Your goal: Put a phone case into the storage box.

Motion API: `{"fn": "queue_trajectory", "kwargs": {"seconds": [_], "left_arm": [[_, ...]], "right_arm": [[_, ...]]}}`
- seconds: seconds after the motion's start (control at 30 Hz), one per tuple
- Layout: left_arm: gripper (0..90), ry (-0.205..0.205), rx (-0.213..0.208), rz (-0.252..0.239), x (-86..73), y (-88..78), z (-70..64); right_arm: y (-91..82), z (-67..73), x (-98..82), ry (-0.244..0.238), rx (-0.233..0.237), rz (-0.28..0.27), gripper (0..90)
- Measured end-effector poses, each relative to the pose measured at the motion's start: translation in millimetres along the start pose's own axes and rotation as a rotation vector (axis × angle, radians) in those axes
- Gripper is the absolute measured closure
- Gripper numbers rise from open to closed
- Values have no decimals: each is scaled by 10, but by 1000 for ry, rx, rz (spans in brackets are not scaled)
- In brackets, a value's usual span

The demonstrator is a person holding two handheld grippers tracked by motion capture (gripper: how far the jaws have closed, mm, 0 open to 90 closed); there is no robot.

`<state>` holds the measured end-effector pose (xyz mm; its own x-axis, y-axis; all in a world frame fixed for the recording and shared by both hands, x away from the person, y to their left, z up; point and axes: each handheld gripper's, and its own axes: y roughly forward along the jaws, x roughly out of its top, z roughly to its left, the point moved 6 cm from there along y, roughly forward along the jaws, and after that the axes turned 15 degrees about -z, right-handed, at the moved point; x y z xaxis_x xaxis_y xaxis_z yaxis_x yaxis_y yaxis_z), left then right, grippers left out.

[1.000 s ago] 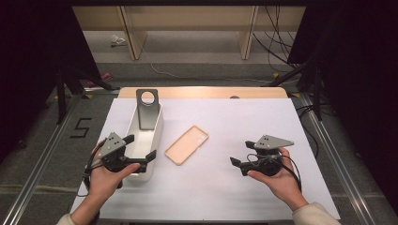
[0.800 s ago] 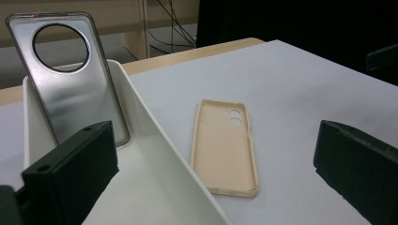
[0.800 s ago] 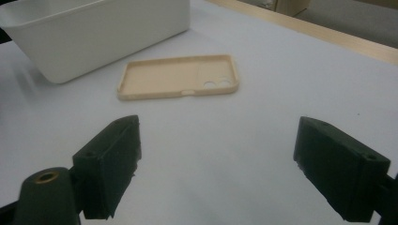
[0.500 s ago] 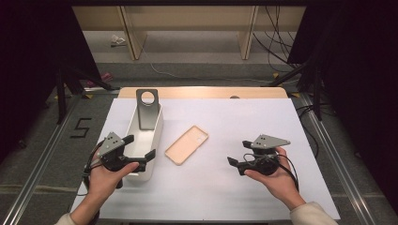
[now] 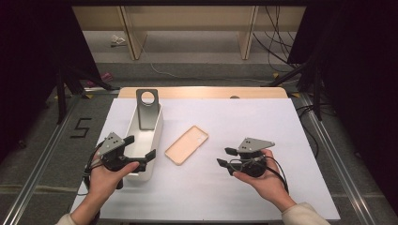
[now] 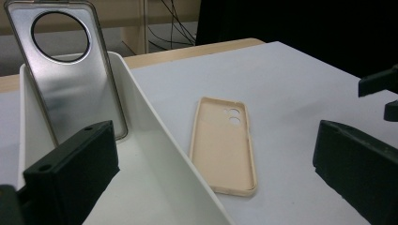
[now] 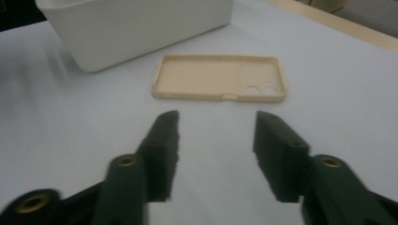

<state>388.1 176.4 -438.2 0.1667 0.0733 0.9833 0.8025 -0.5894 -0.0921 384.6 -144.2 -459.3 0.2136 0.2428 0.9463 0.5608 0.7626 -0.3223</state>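
A beige phone case [image 5: 187,144] lies open side up on the white table cover, also seen in the left gripper view [image 6: 224,147] and the right gripper view [image 7: 219,77]. A grey metallic case [image 5: 147,107] with a round hole leans upright at the far end of a white bin [image 5: 156,136]. My left gripper [image 5: 140,146] is wide open and straddles the bin's near right wall [image 6: 155,154], one jaw inside and one outside. My right gripper [image 5: 225,157] points left at the beige case from a short way off. Its jaws [image 7: 218,140] have just been closing, stand half apart and have nothing between them.
The white cover [image 5: 263,122] ends at a wooden table edge [image 5: 202,92] at the back. Metal rails run along both sides of the table, and cables lie on the floor behind it. My right gripper's jaw tips [image 6: 380,89] show at the left gripper view's right edge.
My right gripper has slid a little left toward the beige case, and its jaws have narrowed. The left gripper and both cases have stayed where they were.
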Motion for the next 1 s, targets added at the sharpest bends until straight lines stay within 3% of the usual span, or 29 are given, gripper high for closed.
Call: {"fn": "queue_trajectory", "kwargs": {"seconds": [0.23, 0.3, 0.5, 0.67, 1.0], "left_arm": [[2, -11, 0, 4, -13, 3, 24], [1, -12, 1, 2, -12, 2, 30], [1, -13, 1, 2, -11, 1, 34], [1, -14, 2, 1, -4, -2, 35], [1, -14, 2, 0, -6, 1, 38]], "right_arm": [[215, 89, 54, -28, 53, 28, 847], [322, 133, 71, -36, 75, 47, 888], [683, 257, 92, -68, 106, 94, 900], [935, 311, 117, -62, 113, 108, 900], [1112, 297, 112, -44, 104, 125, 900]]}}
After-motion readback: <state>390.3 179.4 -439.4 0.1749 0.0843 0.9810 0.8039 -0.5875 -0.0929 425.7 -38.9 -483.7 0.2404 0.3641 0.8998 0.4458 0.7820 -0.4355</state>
